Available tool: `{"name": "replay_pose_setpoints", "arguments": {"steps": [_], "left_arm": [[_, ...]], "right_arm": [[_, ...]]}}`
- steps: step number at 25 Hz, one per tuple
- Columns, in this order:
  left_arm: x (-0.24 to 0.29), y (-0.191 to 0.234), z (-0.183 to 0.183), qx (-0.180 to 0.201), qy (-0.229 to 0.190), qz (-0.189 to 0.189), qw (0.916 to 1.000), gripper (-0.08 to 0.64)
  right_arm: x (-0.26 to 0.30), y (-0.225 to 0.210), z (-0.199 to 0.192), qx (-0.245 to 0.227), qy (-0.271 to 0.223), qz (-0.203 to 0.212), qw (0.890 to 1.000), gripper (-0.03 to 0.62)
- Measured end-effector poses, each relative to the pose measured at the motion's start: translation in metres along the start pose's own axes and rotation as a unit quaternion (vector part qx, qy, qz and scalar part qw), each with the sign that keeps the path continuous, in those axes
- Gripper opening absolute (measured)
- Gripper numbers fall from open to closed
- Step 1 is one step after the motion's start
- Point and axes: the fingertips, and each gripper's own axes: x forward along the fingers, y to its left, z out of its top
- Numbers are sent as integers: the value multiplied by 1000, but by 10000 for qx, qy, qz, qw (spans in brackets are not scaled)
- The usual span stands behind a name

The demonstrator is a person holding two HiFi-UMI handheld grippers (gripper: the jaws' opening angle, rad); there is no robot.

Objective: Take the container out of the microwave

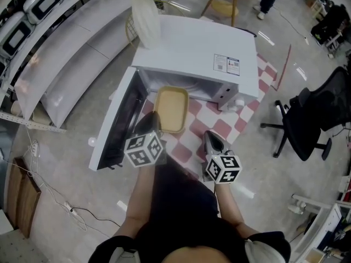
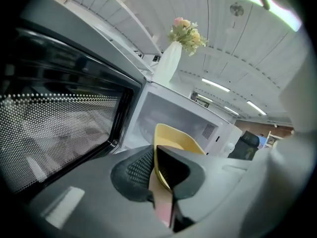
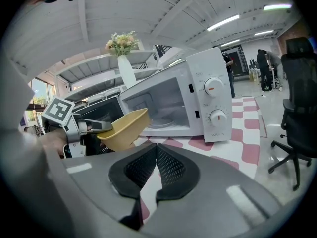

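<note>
A shallow yellow container (image 1: pixel 170 109) hangs just in front of the open white microwave (image 1: pixel 197 53), above the red-and-white checked cloth (image 1: pixel 222 126). My left gripper (image 1: pixel 154 126) is shut on its near rim; in the left gripper view the yellow rim (image 2: pixel 173 140) sits pinched between the pads, with the left gripper (image 2: pixel 154 155) facing the empty microwave cavity (image 2: pixel 173 115). The right gripper view shows the container (image 3: pixel 124 128) held out sideways, clear of the microwave (image 3: pixel 198 98). My right gripper (image 1: pixel 211 141) hovers to the right, shut with nothing in it (image 3: pixel 156 155).
The microwave door (image 1: pixel 118 125) swings wide open to the left, close beside my left gripper. A white vase of flowers (image 1: pixel 146 15) stands on the microwave's top. A black office chair (image 1: pixel 312 119) is at the right, grey shelving (image 1: pixel 55 64) at the left.
</note>
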Motion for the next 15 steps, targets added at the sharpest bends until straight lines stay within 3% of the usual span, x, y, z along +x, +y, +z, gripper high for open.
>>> {"name": "replay_pose_setpoints", "arguments": {"steps": [15], "left_arm": [[-55, 17, -11, 178, -140, 107, 9997, 21]], "right_arm": [[-13, 8, -4, -173, -7, 202, 9996, 0]]}}
